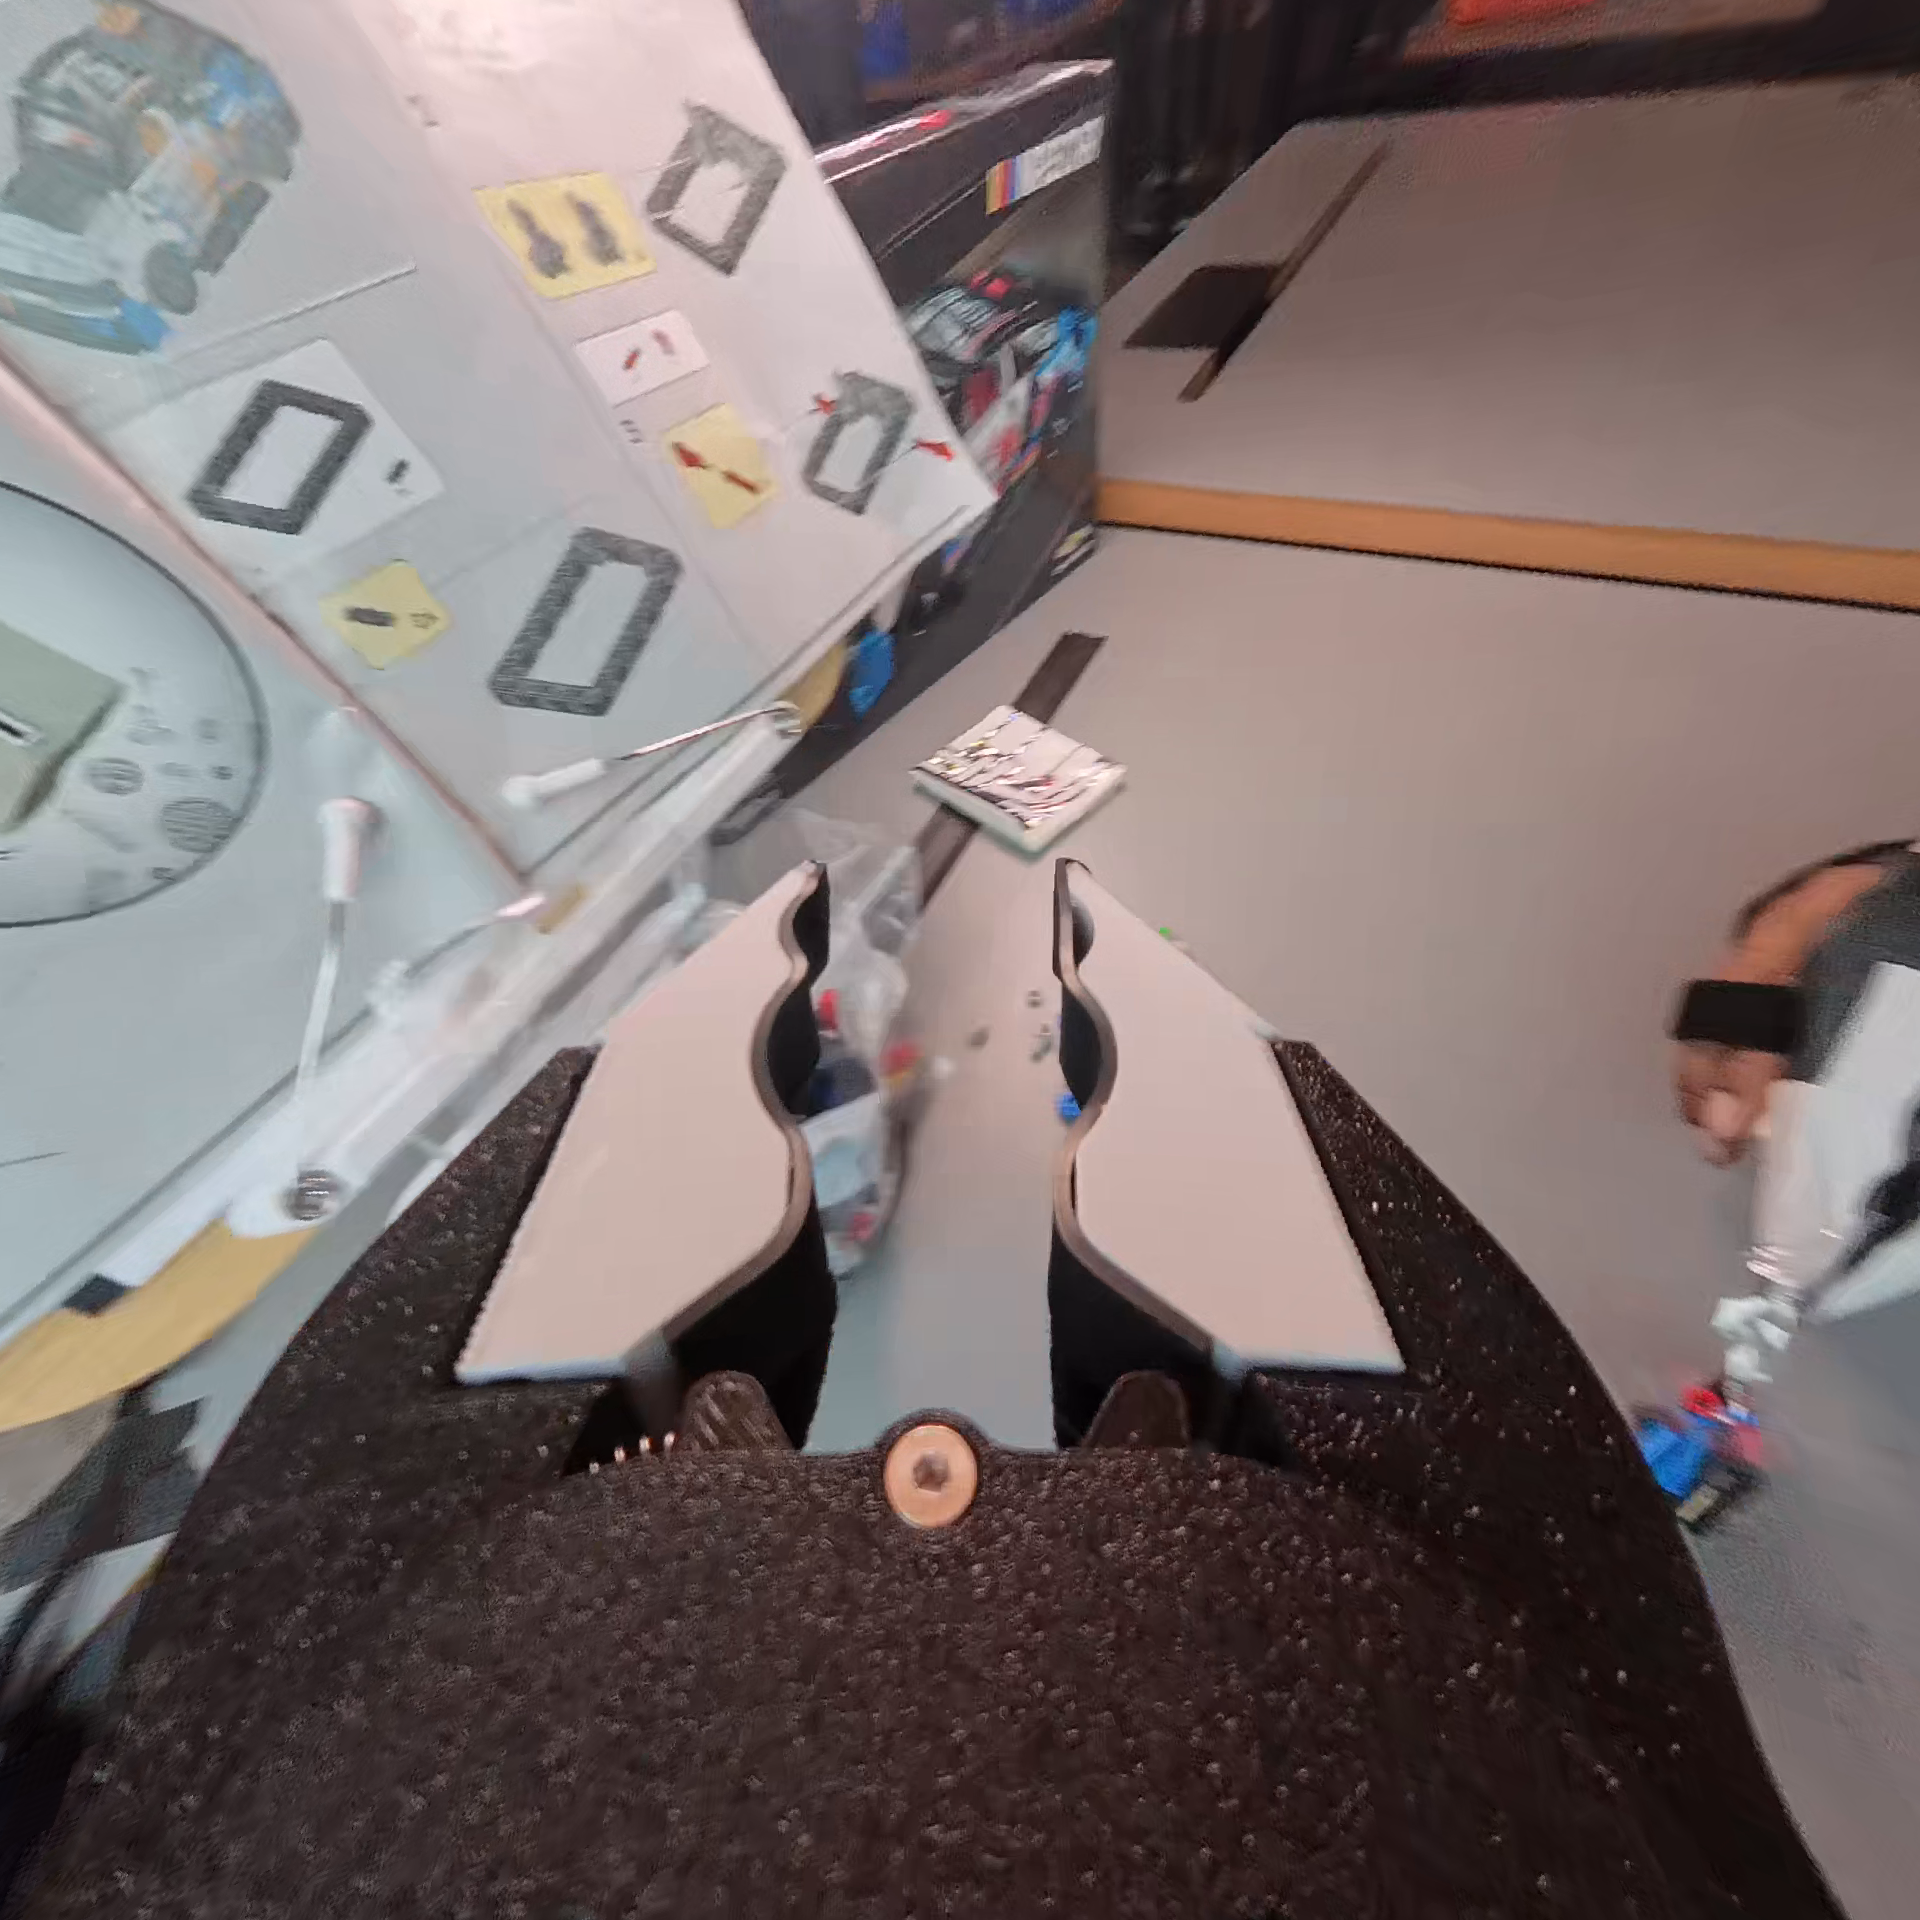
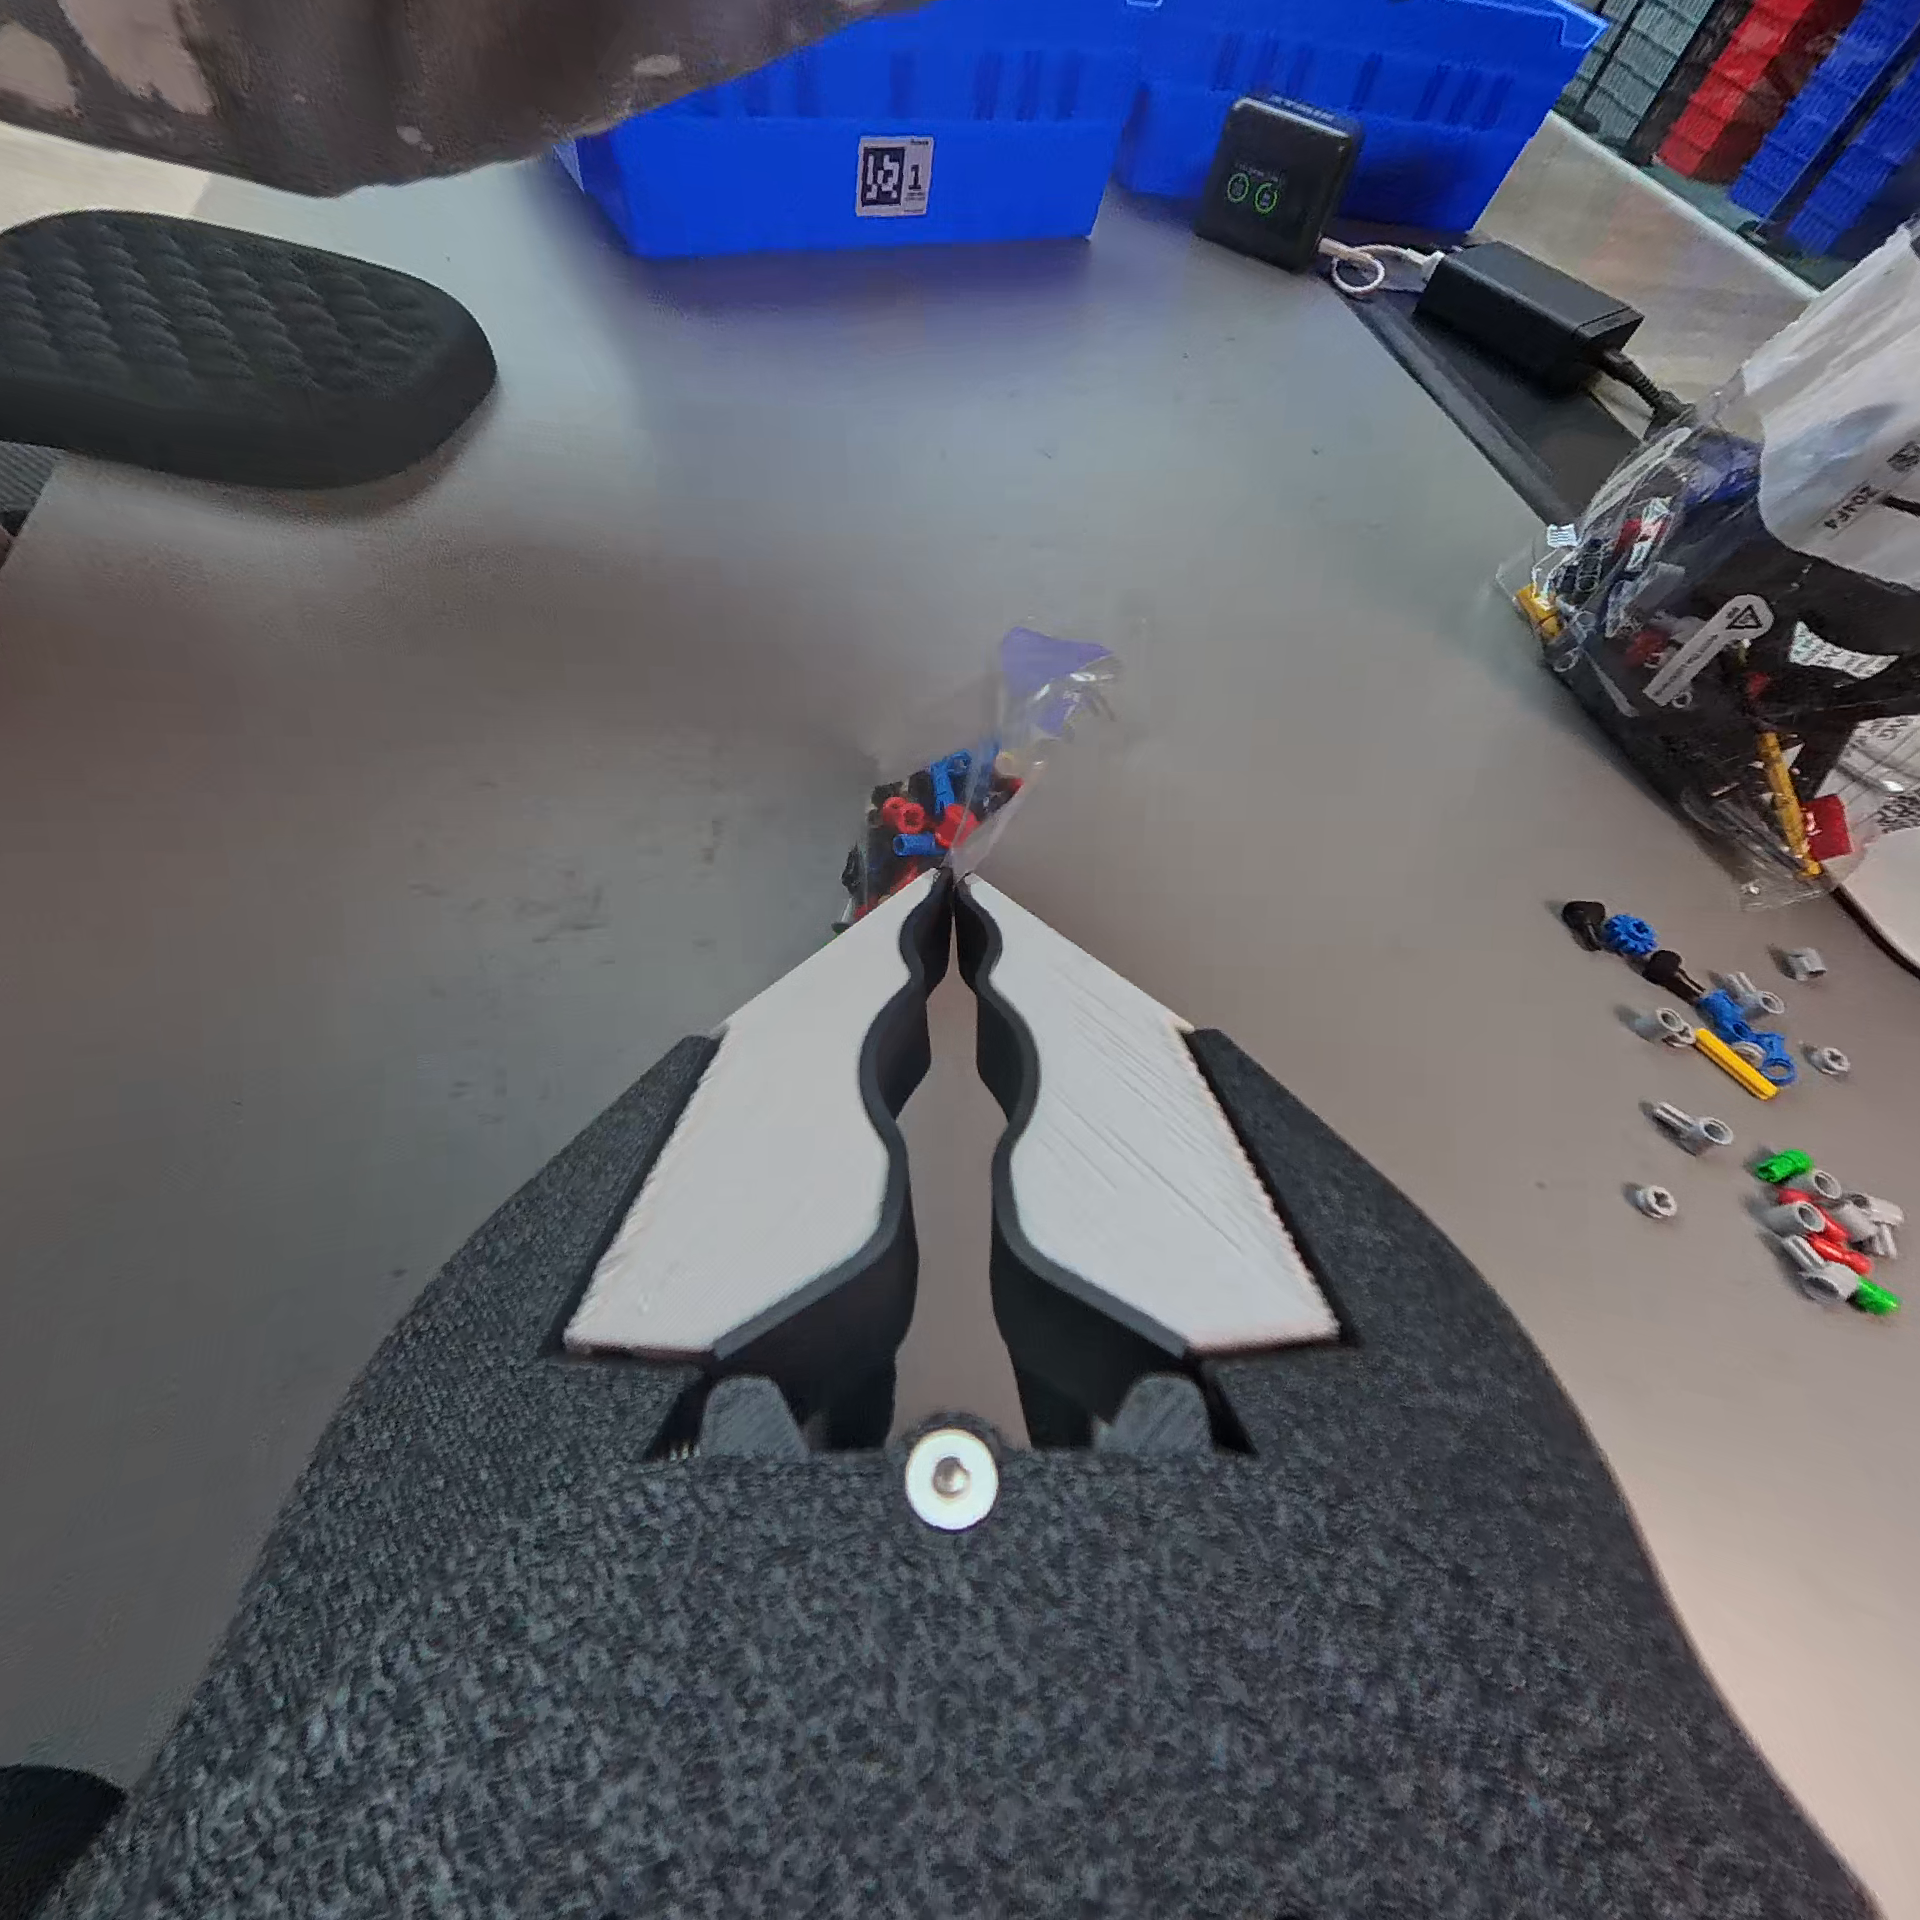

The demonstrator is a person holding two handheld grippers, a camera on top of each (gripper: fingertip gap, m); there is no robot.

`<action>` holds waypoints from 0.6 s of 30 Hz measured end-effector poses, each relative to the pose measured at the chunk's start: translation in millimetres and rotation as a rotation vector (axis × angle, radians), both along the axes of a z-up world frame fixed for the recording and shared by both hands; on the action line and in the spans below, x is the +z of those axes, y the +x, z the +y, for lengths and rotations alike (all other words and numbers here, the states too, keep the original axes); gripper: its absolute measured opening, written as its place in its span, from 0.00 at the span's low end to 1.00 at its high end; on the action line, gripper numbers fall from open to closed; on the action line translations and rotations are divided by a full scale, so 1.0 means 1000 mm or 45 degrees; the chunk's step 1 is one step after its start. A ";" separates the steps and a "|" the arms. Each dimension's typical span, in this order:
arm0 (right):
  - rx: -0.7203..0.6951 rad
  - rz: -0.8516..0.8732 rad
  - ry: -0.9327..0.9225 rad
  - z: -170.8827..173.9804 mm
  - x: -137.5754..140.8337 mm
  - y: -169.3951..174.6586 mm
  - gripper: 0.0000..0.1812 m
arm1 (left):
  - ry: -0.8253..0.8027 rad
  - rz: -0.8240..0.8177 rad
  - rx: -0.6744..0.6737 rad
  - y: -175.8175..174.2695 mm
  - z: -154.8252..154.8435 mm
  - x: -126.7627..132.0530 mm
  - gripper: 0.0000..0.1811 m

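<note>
Two wrist views over a smooth grey table. The right gripper has pale ribbed fingers with wavy black rubber inner edges, set in a coarse dark speckled body. Its tips are pressed together, pinching the crinkled clear plastic of a small bag. The bag is packed with tiny red, blue and black plastic pins and sits just ahead of the tips; whether it rests on the table or hangs above it cannot be told.

To the right lie loose pieces: grey tubes, a yellow rod, blue, green and red bits, spread on the bare table. Beyond them slumps a larger bag, clear and shiny, full of dark parts. At the far edge stands a blue bin of hard plastic with a square printed tag, and beside it a small black box with rounded corners and a black charger. At the left is a black padded rest with a honeycomb weave.

The left gripper is of the same build; its fingers stand well apart and hold nothing. It hovers over the table, with crumpled clear bags just beyond its left finger. Farther ahead lies a small glossy booklet. At the left a large open manual leans on a wire stand, with a dark carton behind it. At the right edge, blurred, is a hand with a black wrist strap
</note>
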State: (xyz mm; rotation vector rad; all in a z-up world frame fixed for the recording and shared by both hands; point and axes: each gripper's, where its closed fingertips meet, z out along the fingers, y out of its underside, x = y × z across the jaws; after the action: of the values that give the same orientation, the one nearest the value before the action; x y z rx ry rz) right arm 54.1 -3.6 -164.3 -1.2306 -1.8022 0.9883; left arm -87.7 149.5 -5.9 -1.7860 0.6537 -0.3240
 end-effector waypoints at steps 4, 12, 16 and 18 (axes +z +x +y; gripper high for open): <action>0.030 0.034 0.074 -0.002 0.005 0.000 0.00 | -0.130 -0.191 -0.321 0.037 -0.089 -0.047 0.31; 0.084 0.074 0.041 -0.010 0.007 -0.002 0.00 | -0.459 -0.107 -0.594 0.085 -0.192 -0.163 0.25; 0.080 0.077 0.054 -0.011 0.007 -0.002 0.00 | -0.442 -0.016 -0.538 0.088 -0.189 -0.174 0.04; 0.073 0.078 0.052 -0.010 0.007 -0.002 0.00 | -0.425 0.002 -0.491 0.087 -0.187 -0.175 0.02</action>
State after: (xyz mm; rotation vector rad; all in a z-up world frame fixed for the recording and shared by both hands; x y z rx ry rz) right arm 51.7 -13.3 -157.1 -1.1174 -1.8101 1.0054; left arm -0.3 -37.1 -180.4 -1.9673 0.9927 -0.7282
